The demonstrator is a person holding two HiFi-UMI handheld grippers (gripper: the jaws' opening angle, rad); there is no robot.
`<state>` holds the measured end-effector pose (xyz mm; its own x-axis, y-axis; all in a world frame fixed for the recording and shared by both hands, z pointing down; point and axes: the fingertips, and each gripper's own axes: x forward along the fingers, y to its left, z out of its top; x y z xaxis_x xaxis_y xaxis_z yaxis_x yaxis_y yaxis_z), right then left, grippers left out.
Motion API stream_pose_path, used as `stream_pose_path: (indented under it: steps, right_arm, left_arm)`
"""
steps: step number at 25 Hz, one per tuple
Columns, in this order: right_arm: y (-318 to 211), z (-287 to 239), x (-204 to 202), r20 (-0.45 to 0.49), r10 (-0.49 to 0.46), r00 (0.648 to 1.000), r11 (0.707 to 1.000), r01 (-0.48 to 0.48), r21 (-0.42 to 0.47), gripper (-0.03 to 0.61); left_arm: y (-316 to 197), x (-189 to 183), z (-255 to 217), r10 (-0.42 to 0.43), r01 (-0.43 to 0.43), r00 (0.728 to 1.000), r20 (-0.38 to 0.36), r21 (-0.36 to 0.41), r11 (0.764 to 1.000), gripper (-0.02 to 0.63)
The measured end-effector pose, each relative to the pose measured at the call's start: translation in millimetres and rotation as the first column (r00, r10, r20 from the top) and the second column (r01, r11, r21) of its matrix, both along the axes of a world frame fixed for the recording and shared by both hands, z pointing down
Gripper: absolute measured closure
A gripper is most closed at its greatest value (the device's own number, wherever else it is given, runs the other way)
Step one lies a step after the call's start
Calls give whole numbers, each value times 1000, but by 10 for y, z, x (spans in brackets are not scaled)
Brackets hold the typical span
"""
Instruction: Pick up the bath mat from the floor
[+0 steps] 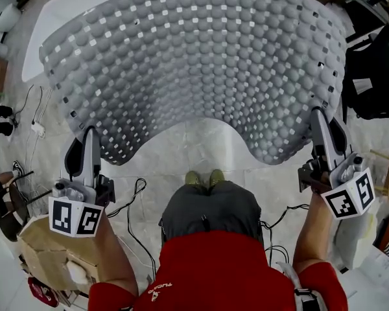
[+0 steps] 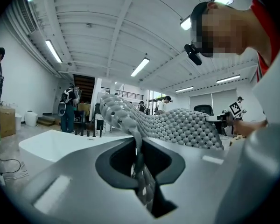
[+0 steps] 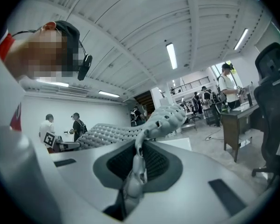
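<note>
We could read no words or numbers. White lettering [image 1: 157, 290] on the red shirt [image 1: 227, 271], near its hem below the grey shorts [image 1: 211, 209], was too small to make out.

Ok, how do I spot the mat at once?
In the head view, look above the person's feet: the mat spans the picture, held between the left gripper and right gripper. It alone is grey, bobbled all over, with square holes.

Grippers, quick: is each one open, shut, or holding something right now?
Left gripper: shut on the mat, near corner.
Right gripper: shut on the mat, opposite near corner.
</note>
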<state>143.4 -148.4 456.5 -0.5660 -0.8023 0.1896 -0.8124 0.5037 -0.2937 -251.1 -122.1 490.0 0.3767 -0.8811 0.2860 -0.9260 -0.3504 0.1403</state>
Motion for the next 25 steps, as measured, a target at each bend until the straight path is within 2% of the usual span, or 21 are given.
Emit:
stream_pose_path:
  steps: [7,17,21,25]
  right_arm:
    - [16,34,-17,16,2,1000,1000,-2,-12,543]
    - [0,103,33,52,-7,999,1000,6,24,543]
    - [-31,177,67,81,-5,997,999,1,52,543]
    - [0,125,87,88,6,996,999,-10,53,543]
  left_arm:
    - [18,-58,34,-3,3,1000,1,-17,1000,574]
    - [1,-53,60,-12,12,1000,9,5,1000,574]
    - [-11,-63,34,-10,8,999,32,36,999,574]
    - [21,-74,-22,0,0,1000,14,39,999,574]
